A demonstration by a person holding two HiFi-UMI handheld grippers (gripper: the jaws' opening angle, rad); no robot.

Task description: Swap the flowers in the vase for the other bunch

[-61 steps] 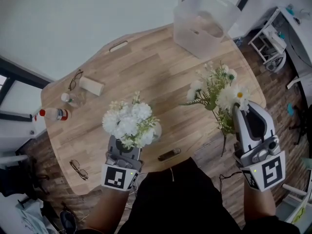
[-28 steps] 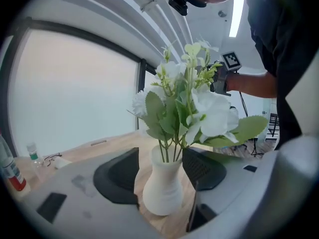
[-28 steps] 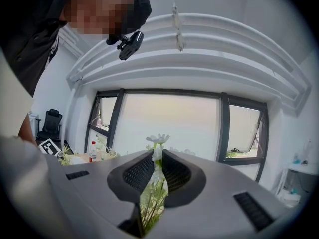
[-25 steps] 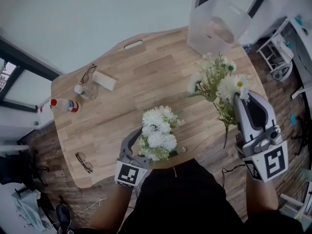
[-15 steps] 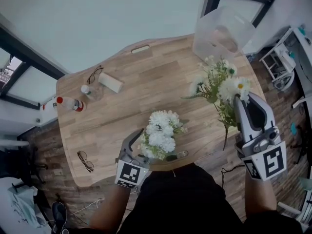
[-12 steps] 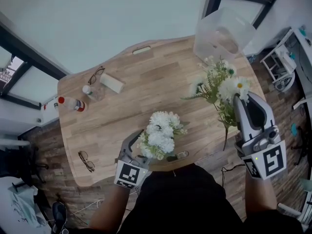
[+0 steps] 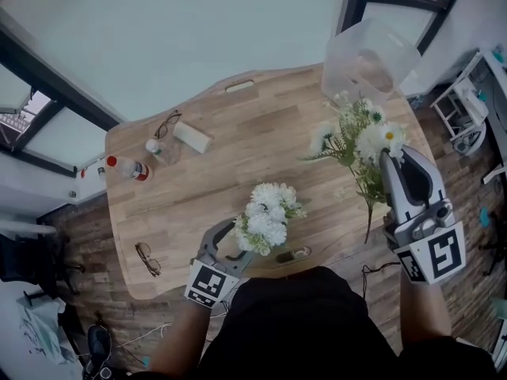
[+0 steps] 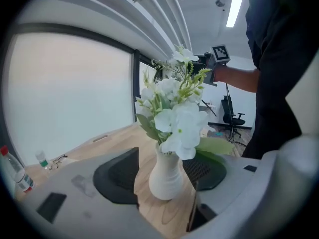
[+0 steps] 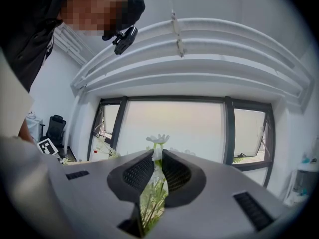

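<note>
Two tools in view. Left tool (image 7: pixel 232 245): jaws wide, white vase (image 8: pixel 166 177) standing between them, with a gap showing at the left pad. Contact at the other pad unclear. Vase holds white flowers (image 7: pixel 268 216), lower centre of the head view, near the front edge of the tabletop (image 7: pixel 238 145). Right tool (image 7: pixel 388 161): jaws narrow, clamped on the stems of the daisy bunch (image 7: pixel 360 137), held up at right of frame.

Flower bunches: I count two, white bunch (image 7: pixel 268 216) and daisy bunch (image 7: pixel 358 138).
Vase (image 8: pixel 166 176): one.
Glasses: two, far pair (image 7: pixel 165 123), near pair (image 7: pixel 147 258).
Bottles: two, red-capped bottle (image 7: pixel 127 167), small bottle (image 7: pixel 158 149).
Clear bin (image 7: pixel 342 52): one.
</note>
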